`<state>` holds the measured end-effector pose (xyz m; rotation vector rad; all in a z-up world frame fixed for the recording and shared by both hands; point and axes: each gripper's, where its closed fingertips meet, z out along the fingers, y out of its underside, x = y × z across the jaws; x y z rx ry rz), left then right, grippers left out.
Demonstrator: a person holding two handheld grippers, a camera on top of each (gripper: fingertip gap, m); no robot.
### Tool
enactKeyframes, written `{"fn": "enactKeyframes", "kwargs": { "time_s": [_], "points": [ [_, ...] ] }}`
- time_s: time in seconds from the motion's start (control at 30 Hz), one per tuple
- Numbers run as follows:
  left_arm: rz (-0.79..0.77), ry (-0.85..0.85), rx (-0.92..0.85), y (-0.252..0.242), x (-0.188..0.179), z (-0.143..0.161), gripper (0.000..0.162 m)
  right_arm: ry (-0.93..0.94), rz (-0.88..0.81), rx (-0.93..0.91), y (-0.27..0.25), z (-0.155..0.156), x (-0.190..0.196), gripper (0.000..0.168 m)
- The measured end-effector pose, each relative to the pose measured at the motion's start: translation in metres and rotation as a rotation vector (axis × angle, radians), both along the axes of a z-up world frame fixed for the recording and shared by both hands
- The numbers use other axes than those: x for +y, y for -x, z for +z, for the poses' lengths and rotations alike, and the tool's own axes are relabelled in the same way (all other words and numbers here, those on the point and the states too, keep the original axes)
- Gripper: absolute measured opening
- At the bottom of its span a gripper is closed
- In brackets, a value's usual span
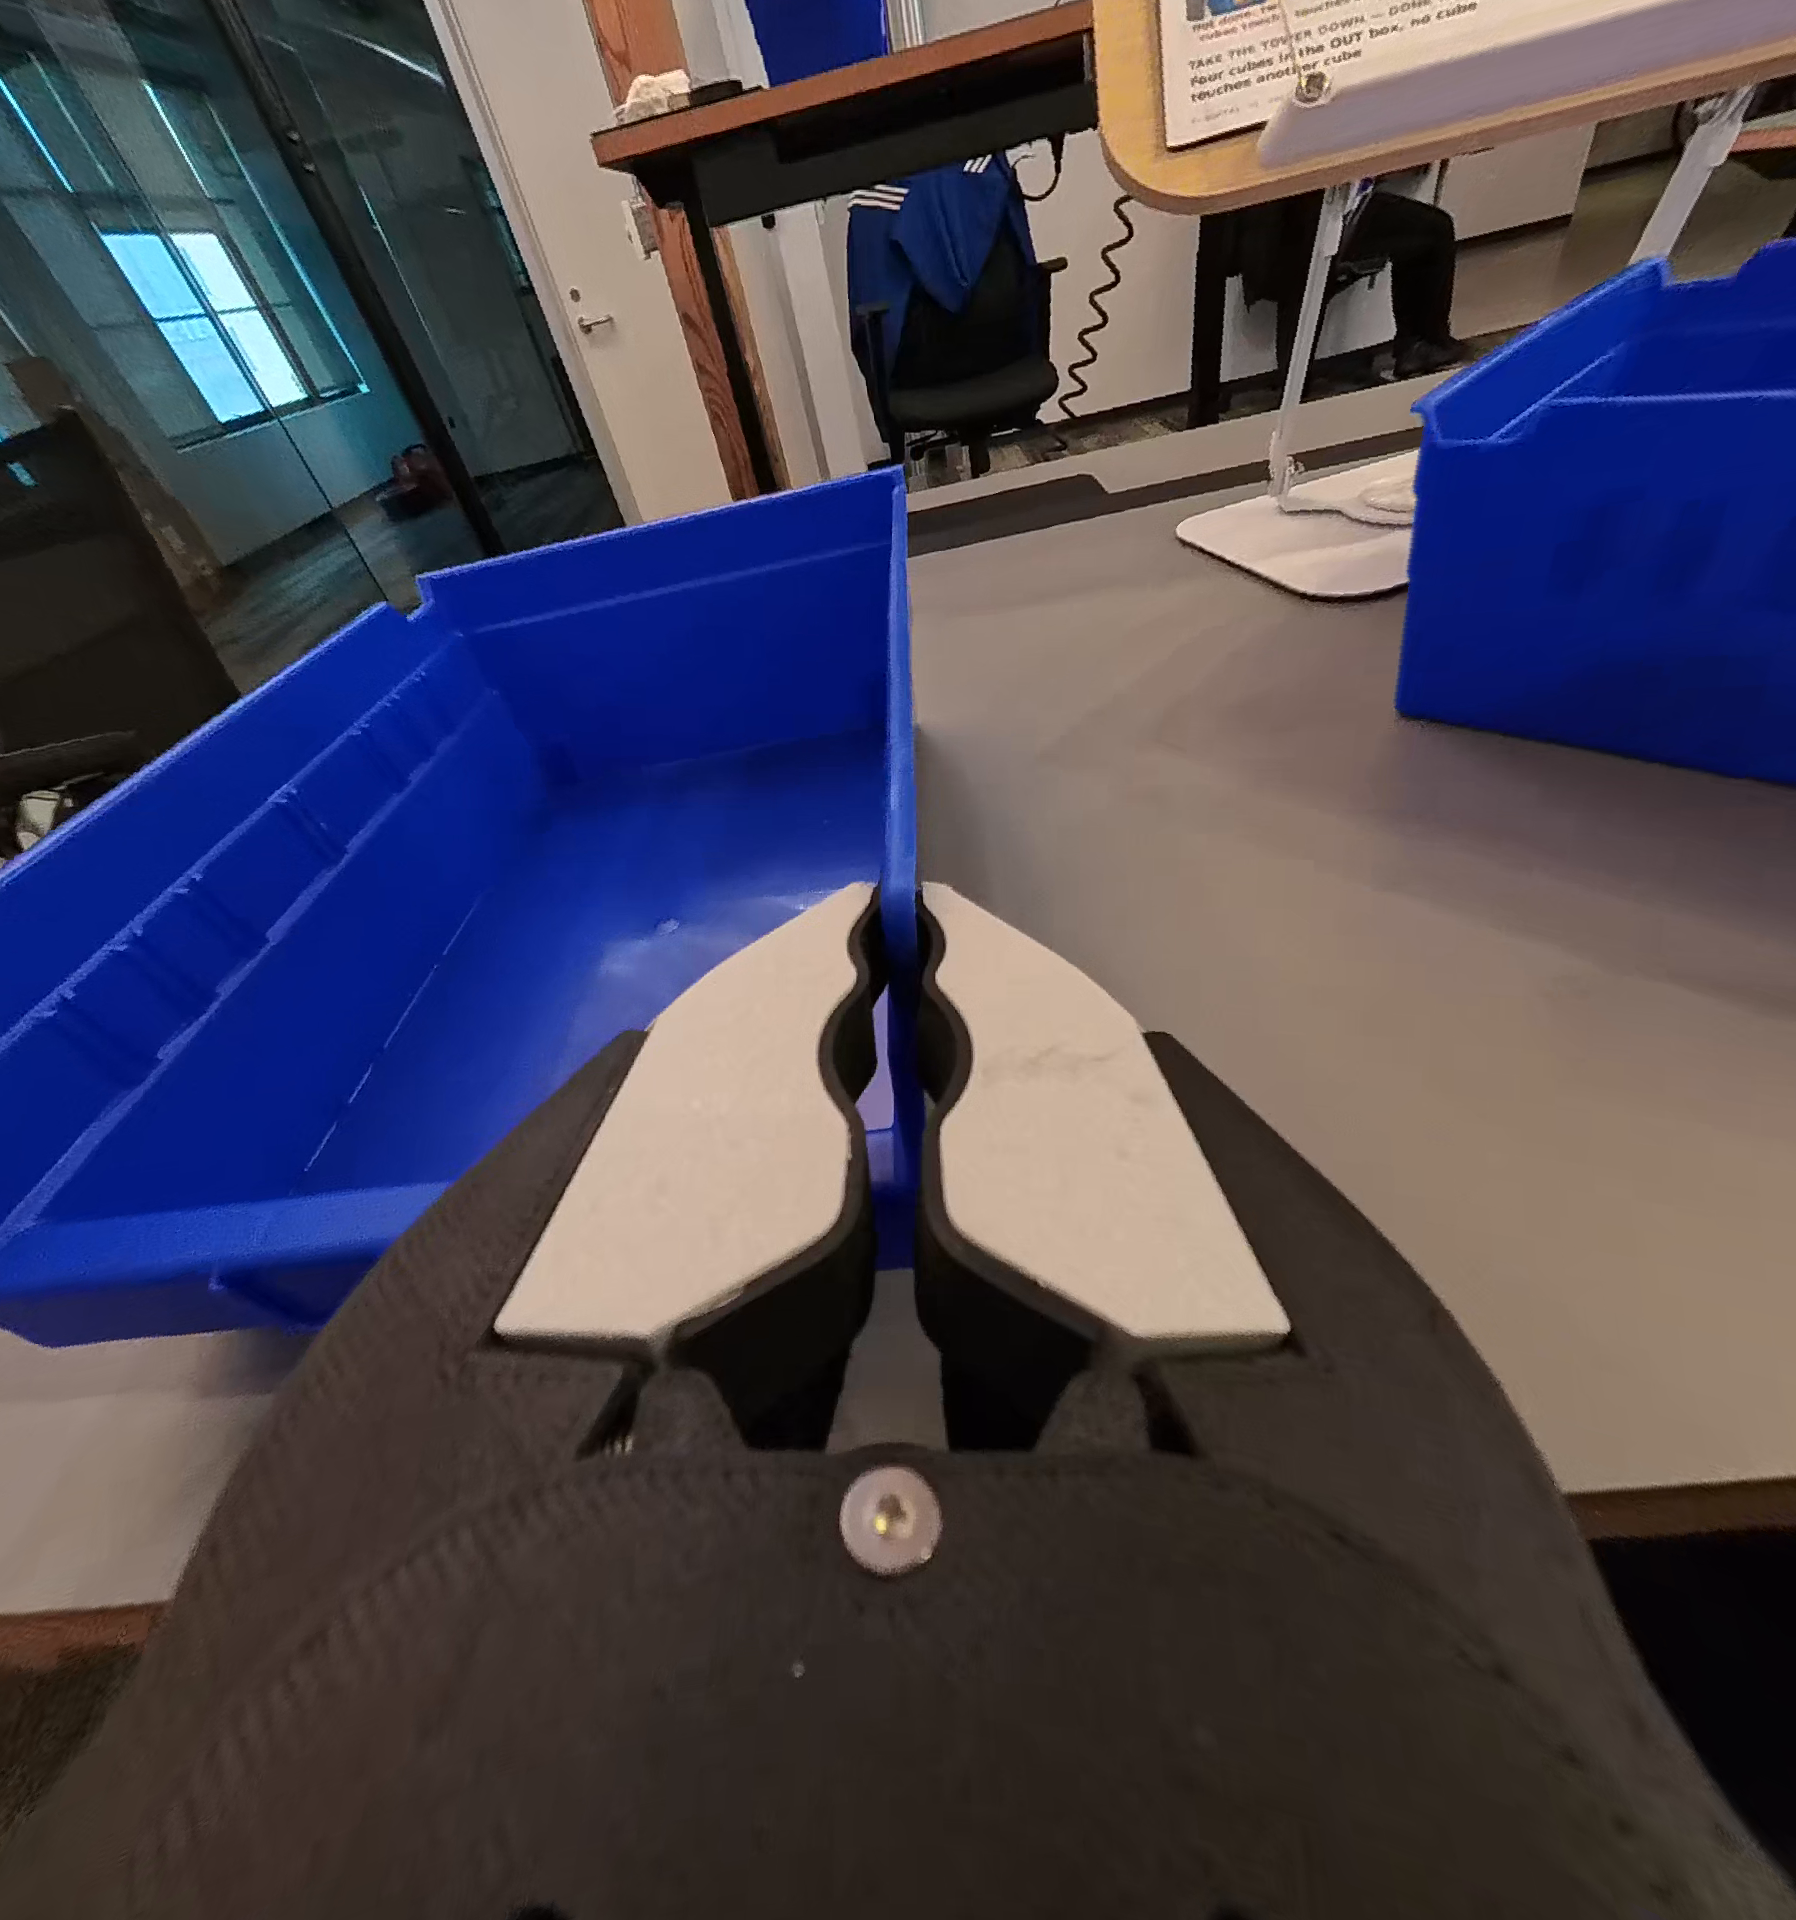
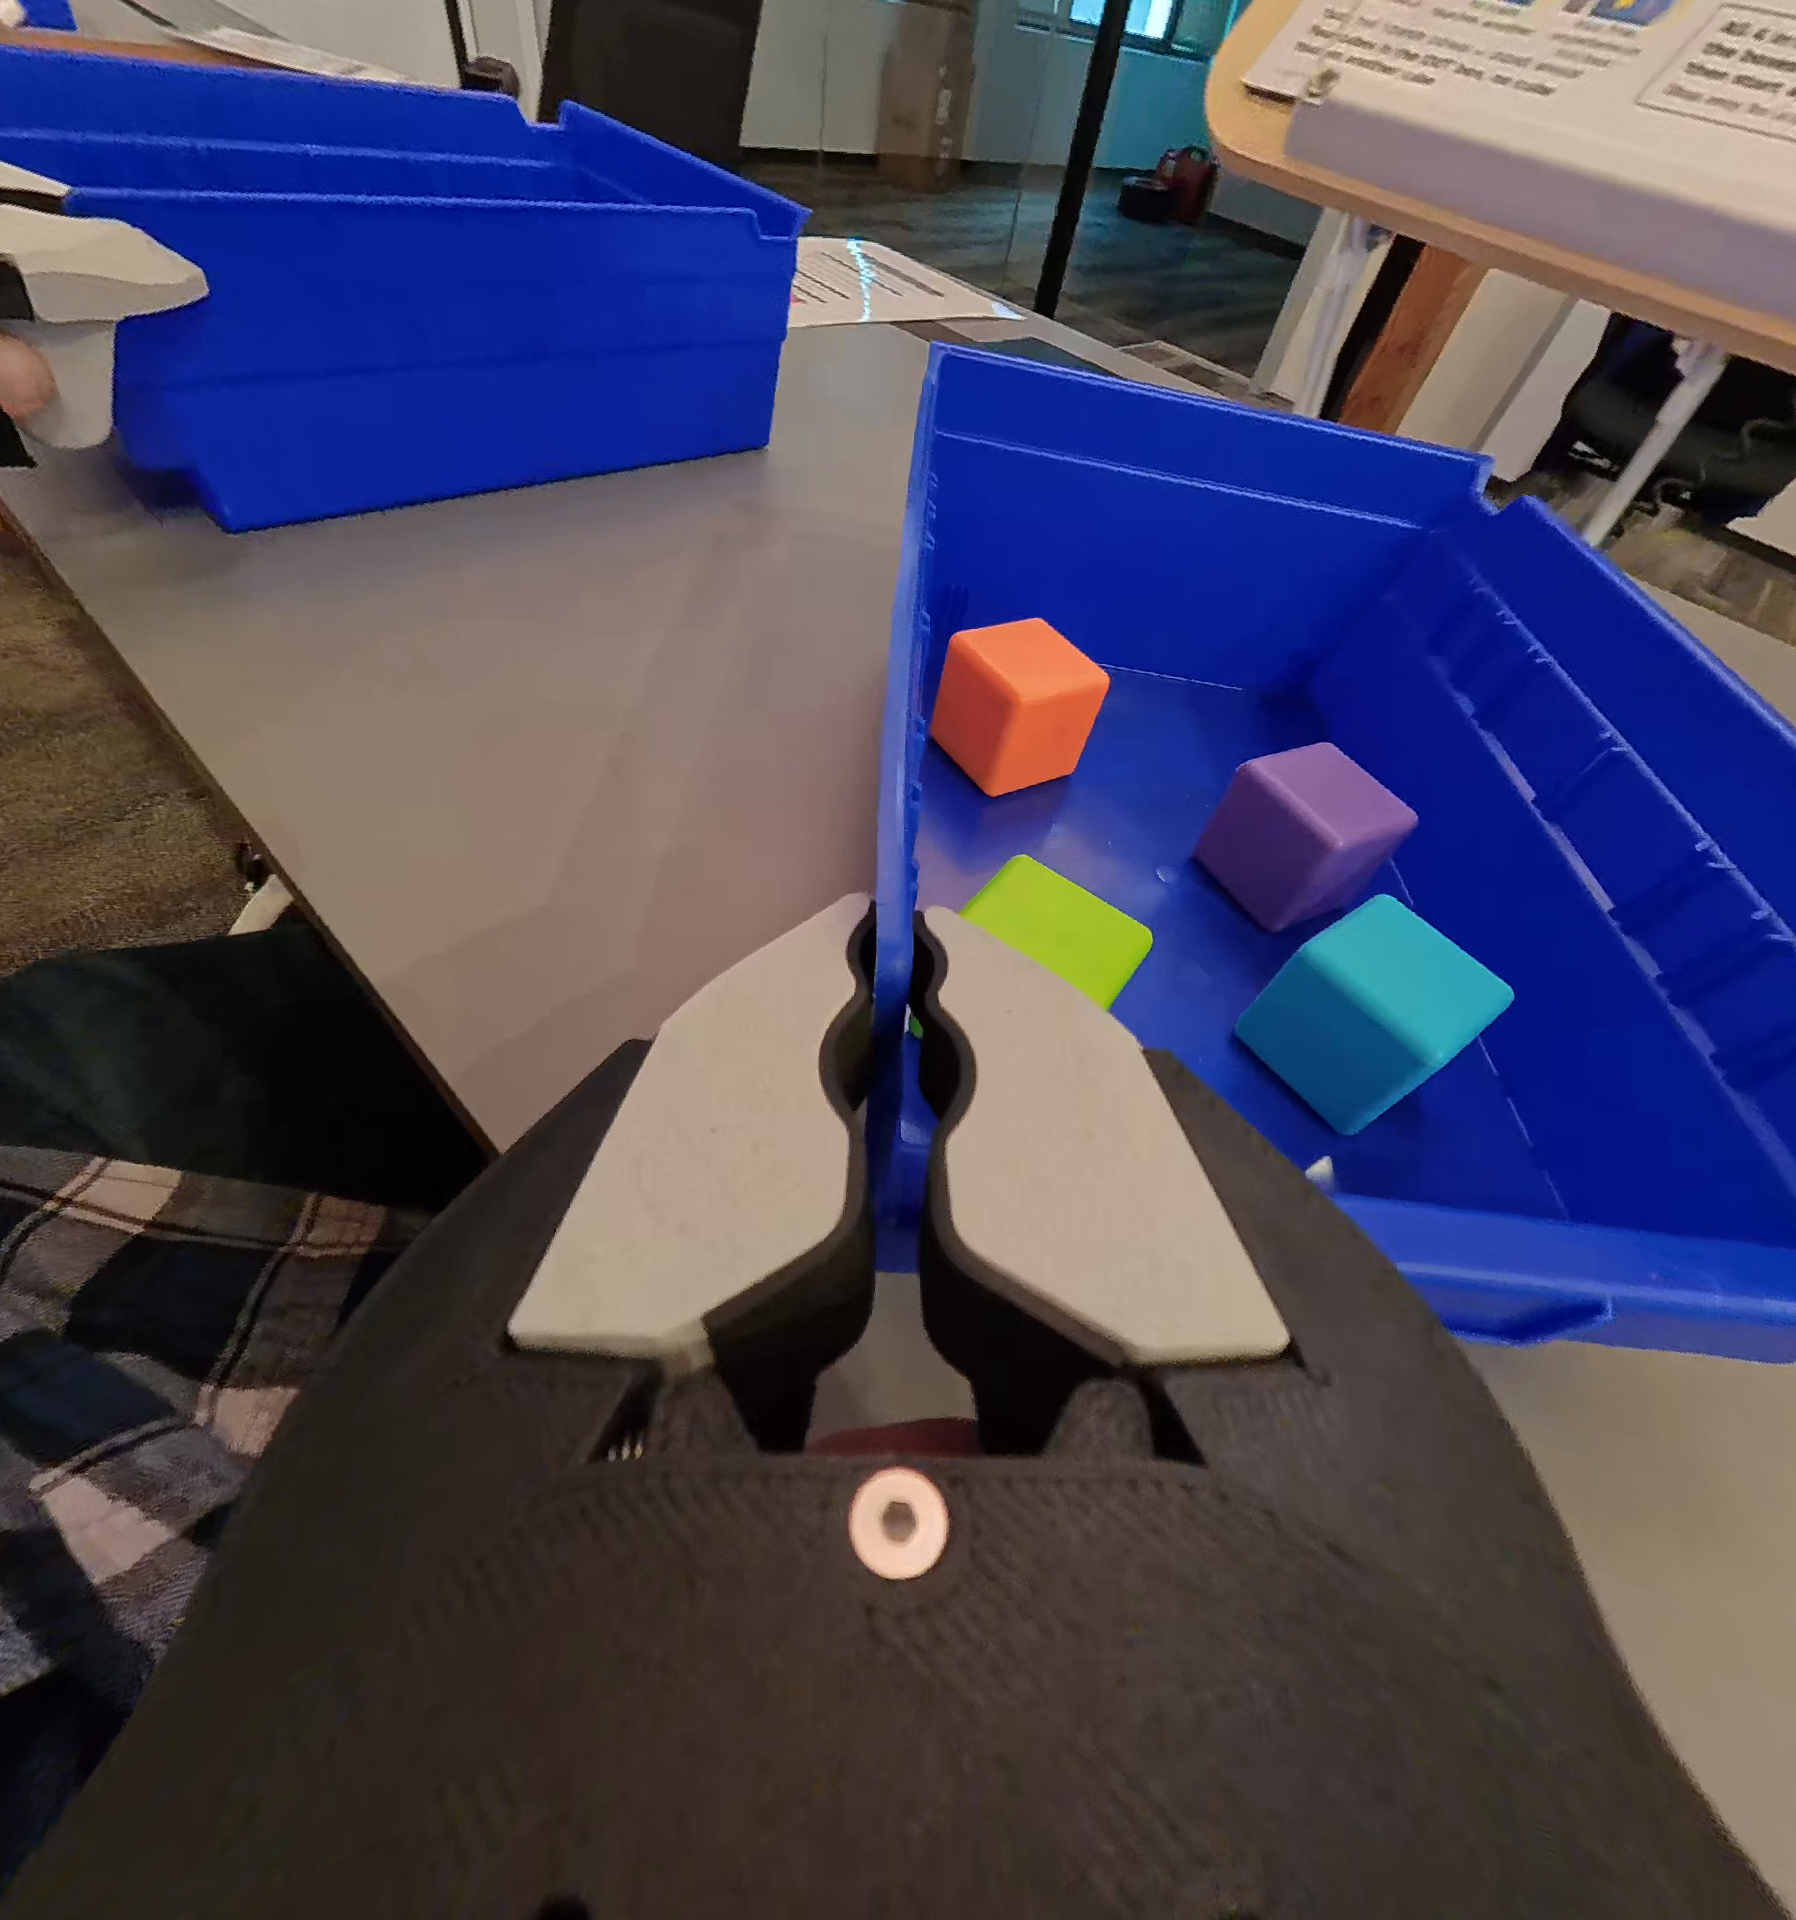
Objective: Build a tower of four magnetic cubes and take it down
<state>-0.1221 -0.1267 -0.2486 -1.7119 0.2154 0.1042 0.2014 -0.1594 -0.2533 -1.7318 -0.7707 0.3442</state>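
Left tongs [image 1: 899, 914]: closed onto the right side wall of an empty blue bin [image 1: 250, 935], one finger inside, one outside, the thin wall pinched between the pads. Right tongs [image 2: 896, 920]: likewise clamped on the left side wall of a second blue bin [image 2: 1652, 831], which appears tipped up from the grey table [image 2: 561, 675].

The four magnetic cubes lie loose and apart on this second bin's floor, none stacked. The green cube [image 2: 1065, 925] sits just beyond the right tongs' inner finger, which hides its near corner. The orange cube [image 2: 1019, 707] is farther along the same wall; the purple cube [image 2: 1304, 831] and teal cube [image 2: 1372, 1013] lie to the right.

The left tongs appear at the right view's left edge, cut off; the second bin is cropped in the left view.
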Motion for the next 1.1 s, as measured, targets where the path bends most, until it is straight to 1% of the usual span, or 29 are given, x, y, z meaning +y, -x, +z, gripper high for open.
{"fn": "enactKeyframes", "kwargs": {
  "time_s": [0.37, 0.53, 0.6, 0.73, 0.87, 0.93, 0.97, 1.0, 1.03, 1.1],
  "points": [
    [0.056, -0.006, -0.007, 0.023, -0.010, 0.000, 0.002, -0.027, 0.144, -0.006, 0.055, 0.000, -0.010, 0.005],
    [0.078, -0.014, -0.005, 0.029, -0.010, -0.001, 0.002, -0.058, 0.177, -0.035, 0.071, 0.000, -0.012, 0.004],
    [0.080, -0.014, -0.012, 0.032, -0.010, -0.001, 0.002, -0.029, 0.197, 0.002, 0.077, 0.000, -0.012, 0.004],
    [0.090, -0.014, -0.017, 0.037, -0.009, -0.002, 0.002, -0.035, 0.217, -0.008, 0.094, 0.000, -0.006, 0.004],
    [0.095, -0.014, -0.022, 0.041, -0.009, -0.002, 0.002, -0.041, 0.252, -0.023, 0.116, 0.000, 0.008, 0.005],
    [0.098, -0.014, -0.027, 0.043, -0.009, -0.002, 0.002, -0.024, 0.297, -0.044, 0.125, 0.000, 0.013, 0.007],
    [0.099, -0.015, -0.030, 0.043, -0.009, -0.002, 0.002, -0.029, 0.318, -0.056, 0.126, 0.001, 0.015, 0.012],
    [0.100, -0.015, -0.032, 0.044, -0.010, -0.002, 0.002, -0.044, 0.340, -0.057, 0.126, 0.006, 0.016, 0.024],
    [0.100, -0.016, -0.034, 0.044, -0.010, -0.002, 0.002, -0.063, 0.362, -0.051, 0.123, 0.012, 0.017, 0.030],
    [0.099, -0.019, -0.036, 0.044, -0.009, -0.002, 0.002, -0.094, 0.439, -0.030, 0.114, 0.026, 0.015, 0.038]
  ]
}}
